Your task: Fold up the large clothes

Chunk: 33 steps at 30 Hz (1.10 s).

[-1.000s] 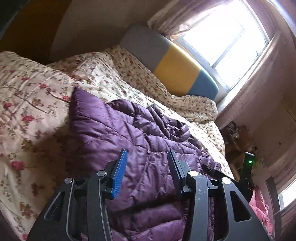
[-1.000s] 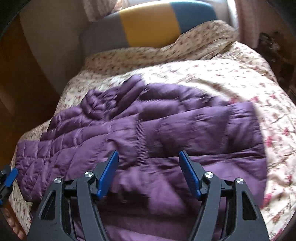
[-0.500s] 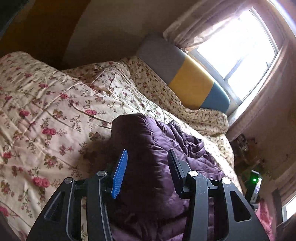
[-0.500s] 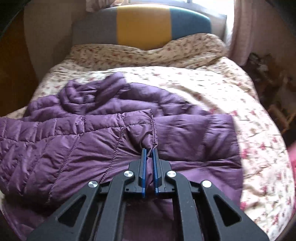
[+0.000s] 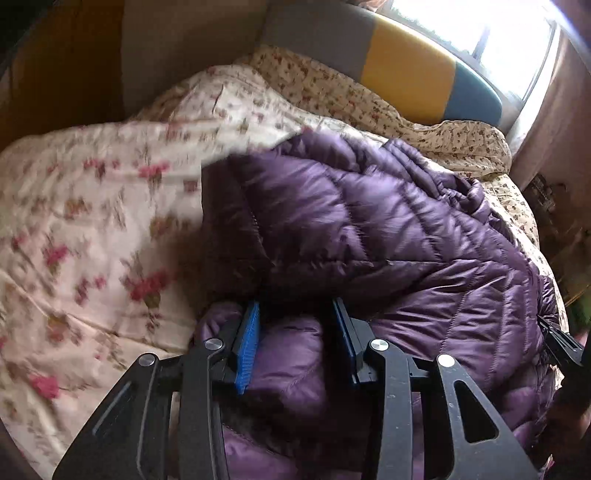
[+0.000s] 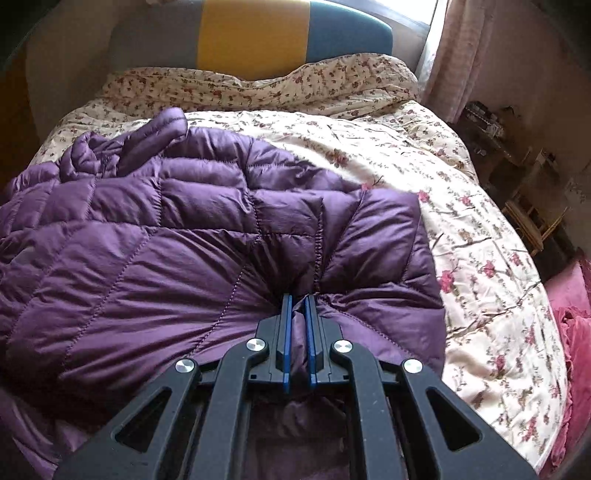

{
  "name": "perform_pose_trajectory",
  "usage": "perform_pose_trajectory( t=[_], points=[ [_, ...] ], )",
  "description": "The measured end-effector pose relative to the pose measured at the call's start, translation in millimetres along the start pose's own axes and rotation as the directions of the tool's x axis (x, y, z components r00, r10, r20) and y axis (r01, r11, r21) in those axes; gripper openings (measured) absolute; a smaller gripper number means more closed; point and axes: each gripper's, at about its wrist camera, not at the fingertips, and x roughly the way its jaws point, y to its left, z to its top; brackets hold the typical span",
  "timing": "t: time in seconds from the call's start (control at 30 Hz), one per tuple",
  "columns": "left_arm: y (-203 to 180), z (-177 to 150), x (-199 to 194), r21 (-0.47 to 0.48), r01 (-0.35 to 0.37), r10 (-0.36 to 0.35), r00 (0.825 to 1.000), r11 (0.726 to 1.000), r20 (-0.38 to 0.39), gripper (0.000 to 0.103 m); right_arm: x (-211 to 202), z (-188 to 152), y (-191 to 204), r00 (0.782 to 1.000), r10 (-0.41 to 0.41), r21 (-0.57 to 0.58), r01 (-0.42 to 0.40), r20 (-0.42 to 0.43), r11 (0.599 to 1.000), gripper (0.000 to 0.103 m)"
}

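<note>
A quilted purple puffer jacket point(image 5: 369, 229) lies on a floral bedspread point(image 5: 92, 221), with its near part folded back over itself. My left gripper point(image 5: 297, 314) sits at the jacket's near left edge. Its jaws are closing, and a puffy fold of jacket fills the gap and touches both blue pads point(image 5: 248, 341). My right gripper point(image 6: 298, 299) is shut on a pinch of the jacket point(image 6: 166, 236) at a stitched seam, with creases radiating from the pinch. The hood or collar point(image 6: 147, 147) bunches at the far left in the right wrist view.
A grey, yellow and blue headboard point(image 6: 255, 33) stands at the far end under a bright window point(image 5: 491, 40). The bedspread point(image 6: 480, 258) is bare to the right of the jacket. Pink cloth point(image 6: 576, 314) and cluttered furniture point(image 6: 517, 155) lie beyond the bed's right edge.
My right gripper closed on the jacket and has drawn it up into a gathered fold. My left gripper dropped to the jacket's near edge, and its jaws narrowed around a fold.
</note>
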Motion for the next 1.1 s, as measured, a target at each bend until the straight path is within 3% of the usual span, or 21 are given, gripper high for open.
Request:
perform_pose_trajectory(
  t=[0.23, 0.3, 0.33, 0.37, 0.47, 0.53, 0.6, 0.77, 0.97, 1.1],
  points=[
    [-2.5, -1.8, 3.9, 0.015, -0.028, 0.027, 0.999, 1.000, 0.019, 0.039, 3.1, -1.2, -0.1, 1.000, 0.009, 0.019, -0.009, 0.002, 1.000, 0.008],
    [-8.3, 0.5, -4.3, 0.023, -0.042, 0.041, 0.999, 0.999, 0.023, 0.047, 0.4, 0.2, 1.5, 1.000, 0.002, 0.017, -0.002, 0.000, 1.000, 0.010],
    [-11.0, 1.9, -10.2, 0.024, -0.042, 0.041, 0.999, 0.999, 0.033, 0.059, -0.8, 1.2, 1.1, 1.000, -0.003, 0.016, 0.003, 0.000, 1.000, 0.015],
    [-14.3, 4.4, -18.9, 0.022, -0.051, 0.049, 0.997, 0.998, 0.060, 0.063, -3.0, 2.0, 0.3, 1.000, -0.007, 0.020, 0.007, 0.001, 1.000, 0.021],
    [-21.4, 12.8, -39.5, 0.026, -0.037, 0.033, 0.991, 0.999, 0.127, 0.063, -12.7, 6.2, -5.7, 1.000, 0.008, 0.057, -0.009, 0.012, 0.998, 0.040],
    [-28.3, 19.5, -47.8, 0.031, -0.025, 0.020, 0.988, 0.999, 0.156, 0.063, -23.5, 9.7, -4.1, 0.999, 0.016, 0.064, -0.019, 0.042, 0.998, 0.044],
    [-35.6, 24.7, -49.4, 0.040, 0.001, -0.007, 0.987, 0.999, 0.160, 0.063, -33.3, 15.4, 0.8, 0.996, 0.042, 0.069, -0.047, 0.075, 0.996, 0.048],
    [-64.1, 29.3, -37.5, 0.104, 0.025, -0.041, 0.988, 0.994, 0.150, 0.063, -37.9, 32.7, 25.2, 0.987, 0.113, 0.049, -0.119, 0.115, 0.992, 0.073],
    [-75.5, 23.0, -0.9, 0.179, -0.002, -0.016, 0.995, 0.984, 0.096, 0.063, -3.7, 26.6, 45.9, 0.992, 0.117, 0.007, -0.117, 0.050, 0.993, 0.077],
    [-68.6, 14.9, 17.6, 0.187, 0.005, -0.019, 0.997, 0.982, 0.071, 0.063, 9.0, 16.6, 47.8, 0.992, 0.117, -0.015, -0.116, 0.057, 0.993, 0.077]
  ],
)
